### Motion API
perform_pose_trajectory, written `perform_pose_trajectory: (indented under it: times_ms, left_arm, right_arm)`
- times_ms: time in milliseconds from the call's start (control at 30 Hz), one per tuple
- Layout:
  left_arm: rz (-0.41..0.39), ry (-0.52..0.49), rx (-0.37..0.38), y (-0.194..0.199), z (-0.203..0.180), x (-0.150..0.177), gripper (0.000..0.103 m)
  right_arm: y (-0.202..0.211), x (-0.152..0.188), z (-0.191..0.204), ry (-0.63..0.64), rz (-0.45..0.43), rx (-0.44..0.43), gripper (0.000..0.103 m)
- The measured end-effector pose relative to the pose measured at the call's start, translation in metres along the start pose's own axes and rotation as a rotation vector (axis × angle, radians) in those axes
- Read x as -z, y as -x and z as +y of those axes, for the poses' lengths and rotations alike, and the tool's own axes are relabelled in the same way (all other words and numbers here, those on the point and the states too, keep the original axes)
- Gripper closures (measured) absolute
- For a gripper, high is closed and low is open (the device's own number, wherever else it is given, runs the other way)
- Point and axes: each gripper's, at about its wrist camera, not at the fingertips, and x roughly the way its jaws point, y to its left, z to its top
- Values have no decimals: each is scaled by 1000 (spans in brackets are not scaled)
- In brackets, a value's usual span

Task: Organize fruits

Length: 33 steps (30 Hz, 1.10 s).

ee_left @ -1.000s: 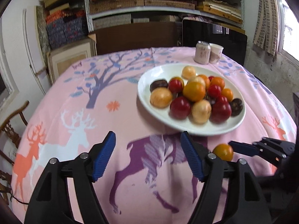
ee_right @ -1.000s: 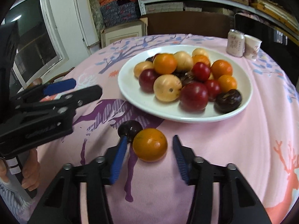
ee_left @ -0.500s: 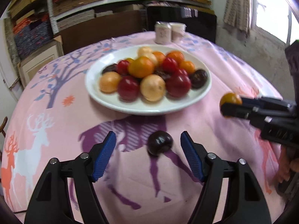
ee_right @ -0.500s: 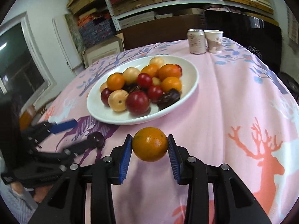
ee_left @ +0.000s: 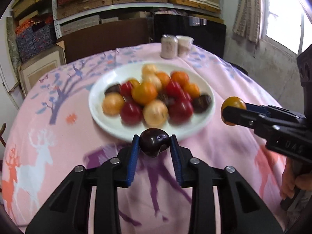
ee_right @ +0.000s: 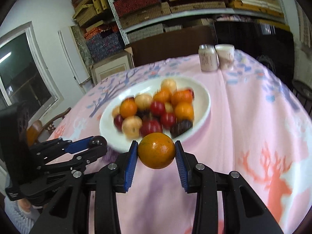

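A person stands at a round table covered in a pink deer-print tablecloth (ee_left: 48, 128), holding a two-finger gripper in each hand. The left gripper (ee_left: 154, 146) has just been closing, and its blue pads now press on either side of a dark plum (ee_left: 154, 144), caught out near the very tips of the jaws. The right gripper (ee_right: 156, 152) is clamped on an orange (ee_right: 156, 150), which fills the gap between its pads, again close to the tips. Just beyond both sets of jaws sits a white plate (ee_left: 97, 105) heaped with fruit in red, orange, pale yellow and near-black; the pile is blurred, so individual fruits are hard to tell apart. Farther beyond the plate stand a can (ee_right: 207, 60) and a paper cup (ee_right: 225, 56), side by side. Both fruits look lifted clear of the cloth. The risk, as I judge it, lies in the grips: each fruit is round and smooth and held only at the tip of the jaws, so a quick swing or twist could squeeze it forward and out. Dropped onto the already crowded mound, either one could also roll off the plate's rim or knock a neighbour loose.
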Motion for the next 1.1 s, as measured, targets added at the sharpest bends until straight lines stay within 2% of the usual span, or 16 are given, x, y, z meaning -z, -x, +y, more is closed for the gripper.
perform_pose_trajectory:
  times_ms: [133, 167, 200, 267, 333, 533, 600, 667, 800, 900, 1033, 1100]
  left_arm:
    - [-16, 61, -70, -16, 21, -37, 71]
    - [-17, 73, -90, -20, 25, -44, 65]
    - [-24, 93, -101, -24, 30, -51, 60]
    - [-42, 115, -117, -27, 35, -56, 34]
    - [-66, 114, -153, -26, 36, -57, 26]
    - [-39, 146, -141, -24, 39, -41, 22]
    - [-41, 150, -158, -16, 38, -31, 20]
    - [-48, 149, -173, -7, 37, -23, 12]
    - [-94, 167, -188, 21, 38, -6, 6]
    - [-112, 191, -176, 38, 39, 6, 4]
    - [-91, 213, -126, 47, 40, 19, 4]
    - [-81, 203, -138, 47, 38, 21, 4]
  right_arm:
    - [-24, -37, 10, 27, -14, 31, 63]
    - [-30, -42, 10, 28, -19, 39, 63]
    - [-36, -44, 11, 27, -19, 45, 55]
    - [-45, -46, 9, 13, -26, 64, 34]
    - [-44, -41, 8, 5, -44, 70, 33]
    - [-32, -29, 11, -1, -64, 81, 26]
    - [-26, -21, 14, -2, -73, 92, 20]
    - [-17, -9, 17, -1, -87, 110, 17]
    - [-1, 12, 28, 23, -112, 155, 4]
    - [13, 24, 38, 68, -143, 194, 3]
    - [21, 35, 46, 98, -158, 242, 3]
    - [22, 37, 48, 111, -158, 253, 3]
